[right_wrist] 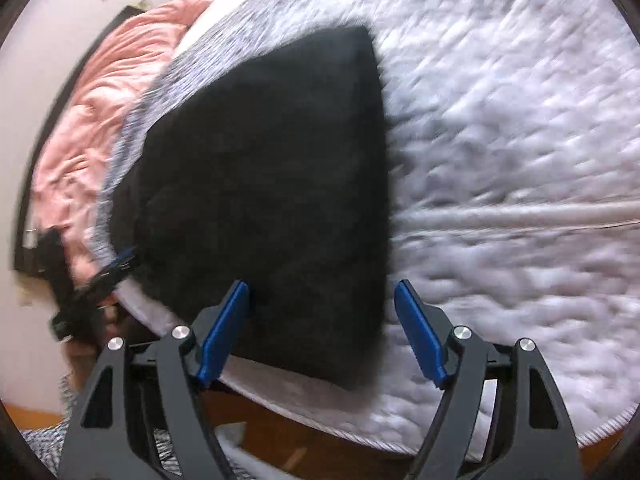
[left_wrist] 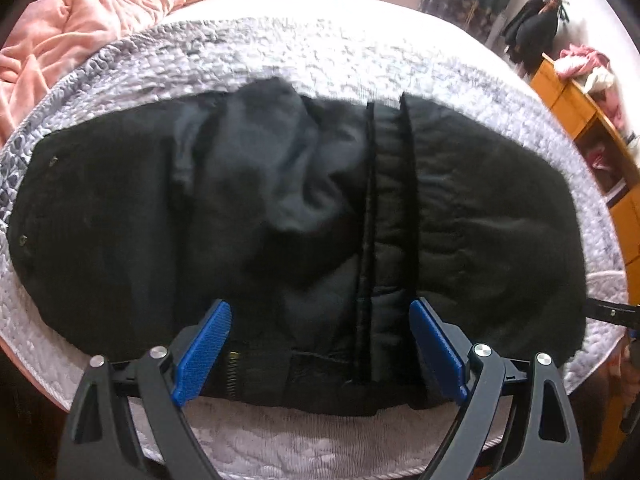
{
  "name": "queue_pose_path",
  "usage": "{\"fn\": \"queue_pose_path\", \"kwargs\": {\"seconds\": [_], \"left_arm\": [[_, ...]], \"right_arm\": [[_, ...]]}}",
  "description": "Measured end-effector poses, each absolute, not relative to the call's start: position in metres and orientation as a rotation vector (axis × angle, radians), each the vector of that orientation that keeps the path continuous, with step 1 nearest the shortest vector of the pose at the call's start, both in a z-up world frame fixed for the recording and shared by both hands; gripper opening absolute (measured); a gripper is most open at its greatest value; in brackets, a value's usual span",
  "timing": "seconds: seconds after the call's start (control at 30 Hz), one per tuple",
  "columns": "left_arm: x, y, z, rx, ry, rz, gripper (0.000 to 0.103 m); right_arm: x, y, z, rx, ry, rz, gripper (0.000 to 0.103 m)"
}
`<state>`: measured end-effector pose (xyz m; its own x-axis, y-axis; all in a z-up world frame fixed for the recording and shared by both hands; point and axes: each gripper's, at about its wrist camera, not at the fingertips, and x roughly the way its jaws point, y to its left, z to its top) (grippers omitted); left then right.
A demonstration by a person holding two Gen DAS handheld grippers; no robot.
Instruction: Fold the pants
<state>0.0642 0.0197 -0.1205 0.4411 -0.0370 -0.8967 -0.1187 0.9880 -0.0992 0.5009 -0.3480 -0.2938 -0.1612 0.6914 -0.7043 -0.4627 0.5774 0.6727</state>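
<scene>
Black pants point(left_wrist: 280, 200) lie spread across a grey-white quilted bedspread point(left_wrist: 320, 52), with a zip point(left_wrist: 232, 372) at their near edge. My left gripper point(left_wrist: 320, 354) hovers over that near edge, open, its blue pads point(left_wrist: 204, 356) wide apart and not pressing the cloth. In the right wrist view the pants point(right_wrist: 272, 168) show as a flat dark shape ending in a corner near the bed's edge. My right gripper point(right_wrist: 322, 332) is open above that corner, one blue pad point(right_wrist: 420, 332) over bare bedspread point(right_wrist: 500, 140). The left gripper point(right_wrist: 100, 276) appears blurred at the left.
A pink blanket point(left_wrist: 80, 20) is bunched at the far side of the bed. An orange wooden shelf unit point(left_wrist: 580, 120) with clothes on it stands to the right. A dark bag point(left_wrist: 536, 20) hangs on the wall. Wooden floor point(right_wrist: 320, 452) lies below the bed's edge.
</scene>
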Motion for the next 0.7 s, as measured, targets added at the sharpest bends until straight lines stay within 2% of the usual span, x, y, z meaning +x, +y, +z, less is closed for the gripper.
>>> {"fn": "queue_pose_path", "kwargs": {"seconds": [0.03,0.1,0.17,0.2,0.23,0.4,0.5,0.57,0.6,0.7], "left_arm": [[0.066,0.020,-0.124,-0.162,1.118,0.058,0.092],[0.067,0.022,-0.128,-0.186,1.119,0.073,0.094],[0.067,0.024,-0.129,-0.207,1.116,0.080,0.096],[0.068,0.024,-0.129,-0.210,1.117,0.083,0.097],[0.070,0.022,-0.130,-0.206,1.117,0.096,0.097],[0.073,0.005,-0.131,-0.202,1.110,0.087,0.097],[0.078,-0.007,-0.137,-0.181,1.102,0.069,0.100],[0.079,-0.012,-0.139,-0.148,1.087,0.075,0.100],[0.079,-0.011,-0.139,-0.146,1.084,0.070,0.099],[0.074,-0.003,-0.130,-0.176,1.082,0.040,0.098]], "right_arm": [[0.501,-0.343,-0.302,0.235,1.419,1.048,0.073],[0.505,-0.341,-0.310,0.280,1.423,1.080,0.058],[0.508,-0.347,-0.307,0.324,1.422,1.103,0.036],[0.510,-0.351,-0.303,0.350,1.413,1.124,0.020],[0.512,-0.358,-0.295,0.369,1.394,1.146,0.015],[0.506,-0.373,-0.262,0.292,1.334,1.091,0.014],[0.504,-0.368,-0.272,0.220,1.345,0.989,0.016],[0.509,-0.363,-0.292,0.239,1.401,0.957,0.022],[0.508,-0.361,-0.294,0.240,1.406,0.947,0.029],[0.502,-0.366,-0.275,0.168,1.357,0.897,0.041]]}}
